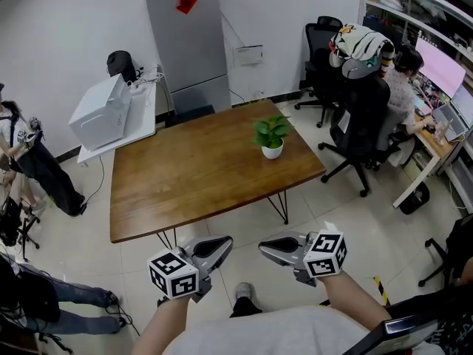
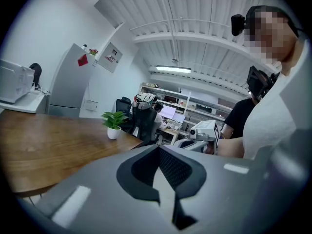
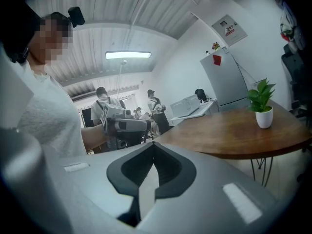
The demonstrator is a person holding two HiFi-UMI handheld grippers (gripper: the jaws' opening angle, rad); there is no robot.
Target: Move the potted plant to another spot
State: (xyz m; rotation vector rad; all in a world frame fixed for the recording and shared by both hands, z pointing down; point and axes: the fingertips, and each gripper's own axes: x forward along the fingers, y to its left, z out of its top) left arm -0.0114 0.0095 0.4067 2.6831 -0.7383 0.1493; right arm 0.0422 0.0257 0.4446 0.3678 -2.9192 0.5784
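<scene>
There, leafy plant (image 1: 271,131), wooden tabletop (image 1: 185,176).

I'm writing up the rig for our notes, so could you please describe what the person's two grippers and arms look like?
Both the left gripper and the right gripper have silver-grey tapering shells with black inner pads. Each carries a white cube printed with black square markers. No cables show. The person wears a pale top, and the forearms are uncovered.
</scene>
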